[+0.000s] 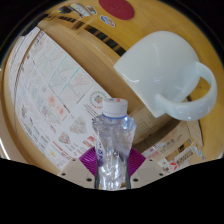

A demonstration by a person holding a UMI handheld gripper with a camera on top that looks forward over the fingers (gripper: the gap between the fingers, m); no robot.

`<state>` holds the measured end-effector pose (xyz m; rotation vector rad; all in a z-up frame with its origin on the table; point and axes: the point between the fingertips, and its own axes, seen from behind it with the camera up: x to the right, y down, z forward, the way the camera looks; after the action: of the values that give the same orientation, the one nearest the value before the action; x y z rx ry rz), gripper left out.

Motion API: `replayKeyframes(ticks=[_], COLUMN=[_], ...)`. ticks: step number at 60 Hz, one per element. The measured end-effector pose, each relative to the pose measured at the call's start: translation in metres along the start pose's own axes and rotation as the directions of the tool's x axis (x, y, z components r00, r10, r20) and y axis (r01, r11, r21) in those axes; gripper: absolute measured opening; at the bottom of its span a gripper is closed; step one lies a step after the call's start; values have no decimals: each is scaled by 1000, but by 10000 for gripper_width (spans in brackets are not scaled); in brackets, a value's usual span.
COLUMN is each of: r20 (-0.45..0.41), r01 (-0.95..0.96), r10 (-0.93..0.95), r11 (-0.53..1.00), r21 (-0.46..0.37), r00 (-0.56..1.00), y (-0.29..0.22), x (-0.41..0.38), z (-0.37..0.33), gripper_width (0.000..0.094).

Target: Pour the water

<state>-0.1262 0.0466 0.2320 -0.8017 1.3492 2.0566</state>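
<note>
A clear plastic water bottle (113, 143) with a white cap stands between my gripper's (110, 163) purple pads, and both pads press on its sides. The bottle looks tilted with the view. Beyond it and to the right, a white mug (165, 72) with a handle on its lower right sits on the surface, its opening facing toward the bottle's cap. The cap is just short of the mug's rim. The fingers' lower parts are hidden.
A patterned cloth or paper (55, 85) with pink and green drawings covers the surface on the left. A wooden strip (105, 38) runs behind the mug. A white box with a red label (115, 12) lies at the far side.
</note>
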Motion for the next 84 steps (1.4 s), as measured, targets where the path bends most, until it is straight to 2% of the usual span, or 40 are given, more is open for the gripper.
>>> replayKeyframes(ticks=[6, 11, 15, 19, 23, 27, 34, 38, 41, 45, 49, 53, 60, 67, 69, 74, 79, 84], r20=[-33, -61, -53, -14, 25, 7, -79, -120, -151, -173, -160, -150, -147, -145, -143, -134, -140, -148], r01=[95, 318, 534, 745, 897, 981, 959, 896, 843, 777, 714, 686, 663, 642, 658, 650, 646, 638], r10=[-97, -328, -550, -762, -909, -990, -959, -891, -834, -767, -715, -705, -707, -703, -708, -705, -704, -703], r11=[994, 939, 826, 637, 406, 138, -262, -423, -502, -563, -598, -582, -542, -520, -537, -540, -530, -510], r21=[-46, -130, -184, -198, -172, -137, -105, -135, -193, -281, -364, -437, -516, -564, -528, -535, -550, -577], r00=[995, 943, 833, 647, 416, 140, -271, -438, -531, -618, -680, -693, -692, -697, -692, -696, -696, -695], y=[12, 35, 50, 59, 67, 58, 23, -14, -39, -81, -126, -159, -205, -235, -232, -233, -234, -235], x=[-9, -26, -49, -81, -118, -154, -201, -207, -202, -184, -155, -125, -84, -57, -60, -59, -59, -57], z=[2, 9, 13, 18, 20, 22, 12, 6, -3, -15, -26, -40, -58, -70, -65, -66, -67, -70], gripper_width=[343, 342, 344, 344, 342, 343, 342, 342, 342, 344, 344, 344, 343, 348, 365, 351, 461, 526])
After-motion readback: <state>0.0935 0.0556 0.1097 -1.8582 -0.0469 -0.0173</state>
